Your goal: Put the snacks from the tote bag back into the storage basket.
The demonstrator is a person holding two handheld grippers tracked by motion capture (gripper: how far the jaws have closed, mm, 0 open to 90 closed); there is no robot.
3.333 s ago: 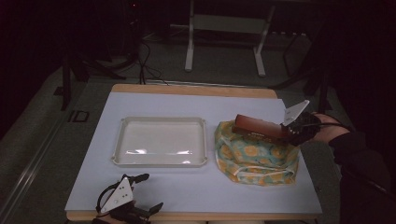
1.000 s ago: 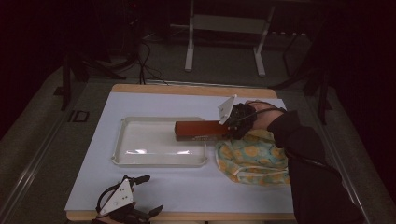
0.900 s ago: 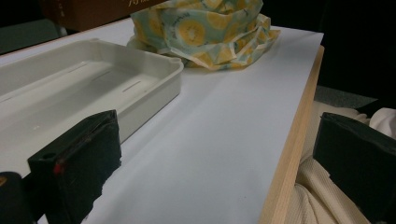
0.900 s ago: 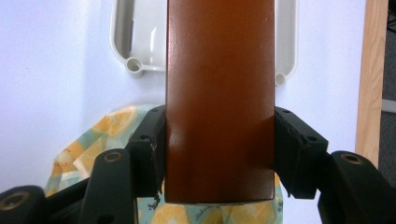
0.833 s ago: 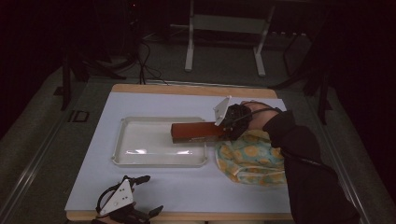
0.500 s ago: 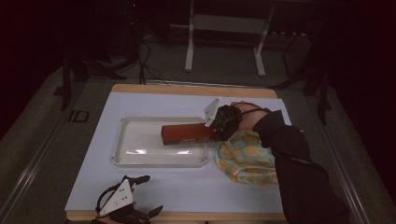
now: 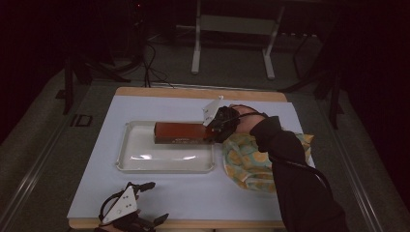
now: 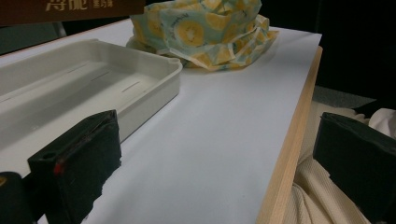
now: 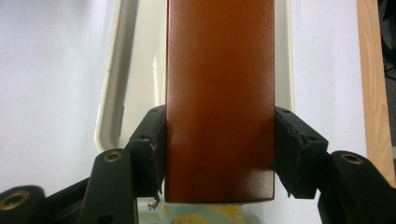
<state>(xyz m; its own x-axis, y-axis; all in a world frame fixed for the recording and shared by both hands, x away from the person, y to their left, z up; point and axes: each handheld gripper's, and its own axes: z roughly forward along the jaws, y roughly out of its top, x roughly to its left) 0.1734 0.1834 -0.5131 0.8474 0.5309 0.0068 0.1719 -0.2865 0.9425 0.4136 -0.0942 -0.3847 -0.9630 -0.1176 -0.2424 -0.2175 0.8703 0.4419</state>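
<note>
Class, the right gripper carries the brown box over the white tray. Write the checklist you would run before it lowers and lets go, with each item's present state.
1. Grip: right gripper has both pads pressed on the sides of the brown box: ok.
2. Box above the white tray: ok.
3. Tray floor free of other things: ok.
4. Box touching the tray floor: cannot tell.
5. Left gripper away from the tray, near the table's front edge, jaws open: ok.
6. Patterned cloth lies beside the tray, not over it: ok.

The right tool (image 7: 215, 129) has carried the brown box (image 7: 181, 132) from above the patterned cloth (image 7: 251, 159) at frame right leftward over the white tray (image 7: 164, 164) at centre.
</note>
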